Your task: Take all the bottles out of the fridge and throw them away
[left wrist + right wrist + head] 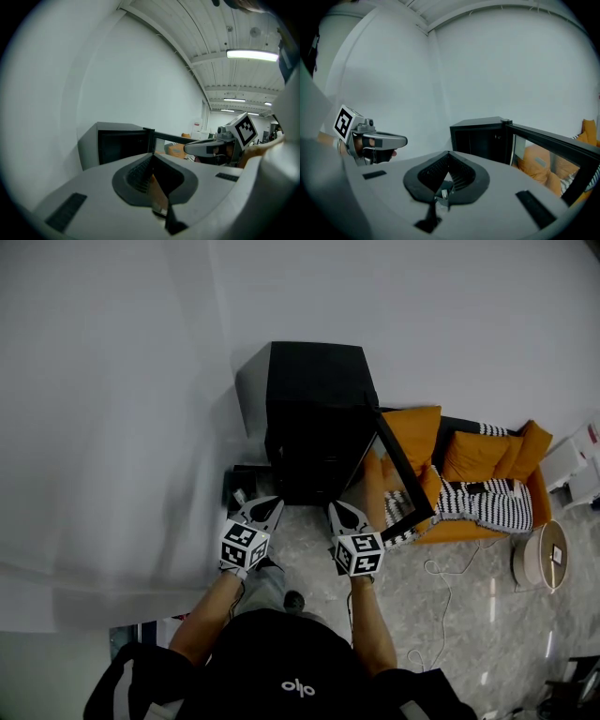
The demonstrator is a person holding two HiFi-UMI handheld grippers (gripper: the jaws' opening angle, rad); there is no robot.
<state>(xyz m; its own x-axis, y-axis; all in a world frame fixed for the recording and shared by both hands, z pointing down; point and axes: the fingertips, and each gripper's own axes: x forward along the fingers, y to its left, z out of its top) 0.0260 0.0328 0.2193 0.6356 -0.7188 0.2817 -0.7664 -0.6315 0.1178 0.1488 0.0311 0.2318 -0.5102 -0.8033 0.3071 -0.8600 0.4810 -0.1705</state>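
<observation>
Since the left gripper [265, 506] and right gripper [339, 512] hang side by side, both jaws clenched on nothing, neither looks nearer; the fridge [314, 418] stands straight ahead of them, door [401, 474] swung open rightward; its dark inside hides any bottles; the reach probably goes forward.

Black shirt [272, 652] with white logo [298, 688]

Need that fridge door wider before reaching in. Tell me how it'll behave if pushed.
The fridge door stands open, so it probably swings easily on its hinge. Its pane looks like glass: likely stiff but fragile, so push the black frame.
</observation>
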